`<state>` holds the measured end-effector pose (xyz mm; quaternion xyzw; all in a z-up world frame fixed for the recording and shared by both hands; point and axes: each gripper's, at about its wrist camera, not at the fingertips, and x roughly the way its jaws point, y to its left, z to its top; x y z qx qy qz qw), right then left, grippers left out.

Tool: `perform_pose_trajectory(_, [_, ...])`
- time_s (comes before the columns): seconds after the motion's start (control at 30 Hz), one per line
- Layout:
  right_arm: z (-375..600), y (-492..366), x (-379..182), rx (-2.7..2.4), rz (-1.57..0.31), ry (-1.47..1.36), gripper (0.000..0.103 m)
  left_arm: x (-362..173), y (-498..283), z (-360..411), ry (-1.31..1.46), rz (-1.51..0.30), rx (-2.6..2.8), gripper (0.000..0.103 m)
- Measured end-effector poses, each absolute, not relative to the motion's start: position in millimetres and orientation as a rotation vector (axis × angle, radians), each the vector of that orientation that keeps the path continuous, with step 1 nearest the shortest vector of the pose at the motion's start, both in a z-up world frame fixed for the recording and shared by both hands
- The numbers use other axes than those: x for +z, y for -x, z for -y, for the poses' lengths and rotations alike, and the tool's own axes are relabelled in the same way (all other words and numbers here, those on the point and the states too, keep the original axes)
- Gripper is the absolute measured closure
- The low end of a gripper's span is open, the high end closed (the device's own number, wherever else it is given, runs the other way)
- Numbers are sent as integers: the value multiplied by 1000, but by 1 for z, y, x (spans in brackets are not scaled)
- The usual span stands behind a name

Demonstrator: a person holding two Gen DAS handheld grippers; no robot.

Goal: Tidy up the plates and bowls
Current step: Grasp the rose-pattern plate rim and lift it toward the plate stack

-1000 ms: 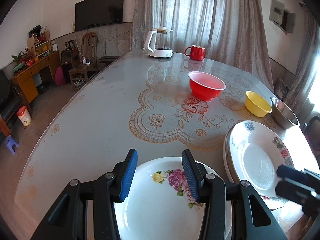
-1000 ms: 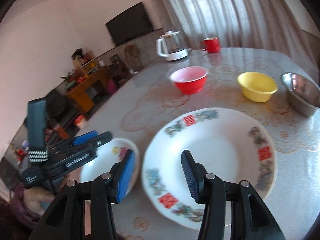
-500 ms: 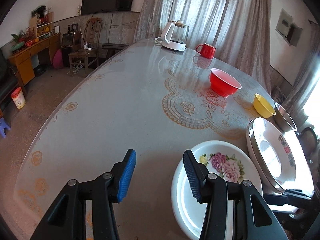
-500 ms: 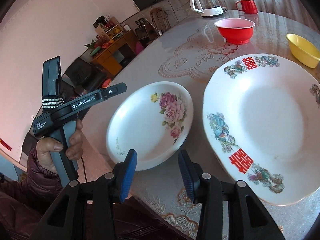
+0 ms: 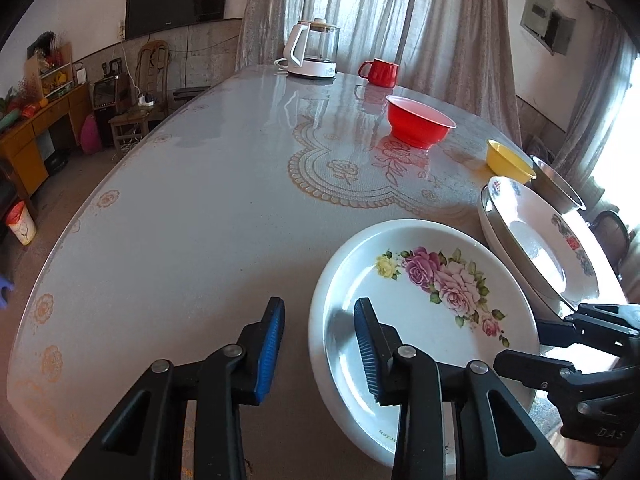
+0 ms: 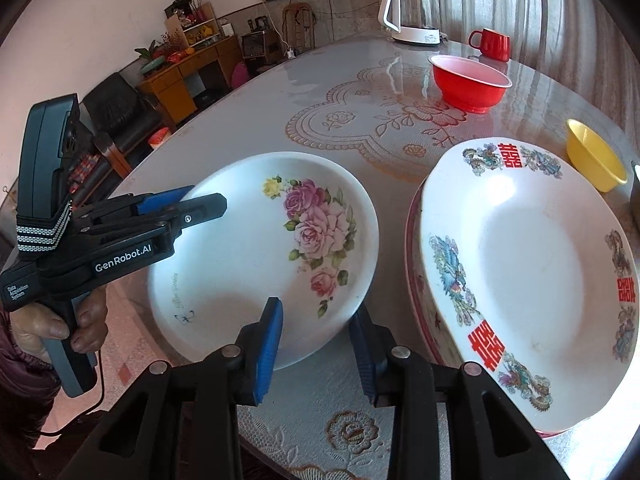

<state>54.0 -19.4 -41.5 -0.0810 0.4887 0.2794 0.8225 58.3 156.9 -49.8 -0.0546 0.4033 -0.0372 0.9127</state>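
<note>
A white rose-patterned plate (image 5: 432, 312) (image 6: 260, 256) lies near the table's front edge. My left gripper (image 5: 320, 340) is open; its right finger is over the plate's left rim and its left finger is outside it. It also shows in the right wrist view (image 6: 180, 208) at the plate's left edge. My right gripper (image 6: 316, 340) is open, its fingers straddling the plate's near rim. It shows at the right of the left wrist view (image 5: 560, 344). A large white plate with red characters (image 6: 528, 276) (image 5: 540, 236) rests on another plate to the right.
A red bowl (image 5: 420, 126) (image 6: 468, 82), a yellow bowl (image 5: 508, 160) (image 6: 596, 160) and a steel bowl (image 5: 556, 184) stand farther back. A kettle (image 5: 312, 54) and red mug (image 5: 380, 72) are at the far end. The table edge (image 6: 328, 420) is close below.
The left gripper has swung back toward the rose plate, so its right finger now overlaps the rim. The right gripper has moved in closer to the plate's near rim.
</note>
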Motion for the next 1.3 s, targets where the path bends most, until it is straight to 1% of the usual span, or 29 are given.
perform_pose_trajectory(0.13, [13, -52, -43, 550, -1020, 225, 66, -50, -55, -146, 55, -808, -71, 66])
perform_pose_trajectory(0.27, [10, -52, -43, 527, -996, 262, 64, -50, -55, -146, 66, -812, -75, 66])
perform_pose_trajectory(0.5, [11, -55, -45, 540, -975, 250, 63, -50, -55, -145, 58, -824, -79, 67])
perform_pose_trajectory(0.77, [17, -55, -49, 578, -948, 185, 64, -40, -46, -168, 121, -810, -62, 67])
perform_pose_trajectory(0.97, [17, -55, -49, 579, -946, 184, 64, -46, -41, -176, 150, -843, -133, 67])
perform_pose_trajectory(1.07, [15, -56, -49, 570, -951, 187, 64, -51, -42, -160, 156, -854, -185, 75])
perform_pose_trajectory(1.13, [16, -55, -49, 563, -943, 186, 64, -51, -38, -153, 105, -826, -157, 76])
perform_pose_trajectory(1.2, [18, -55, -48, 549, -933, 176, 68, -50, -38, -159, 155, -828, -158, 81])
perform_pose_trajectory(1.23, [20, -55, -48, 547, -928, 165, 70, -50, -38, -163, 187, -828, -164, 82])
perform_pose_trajectory(1.3, [25, -57, -46, 548, -926, 129, 77, -50, -35, -168, 213, -817, -167, 82])
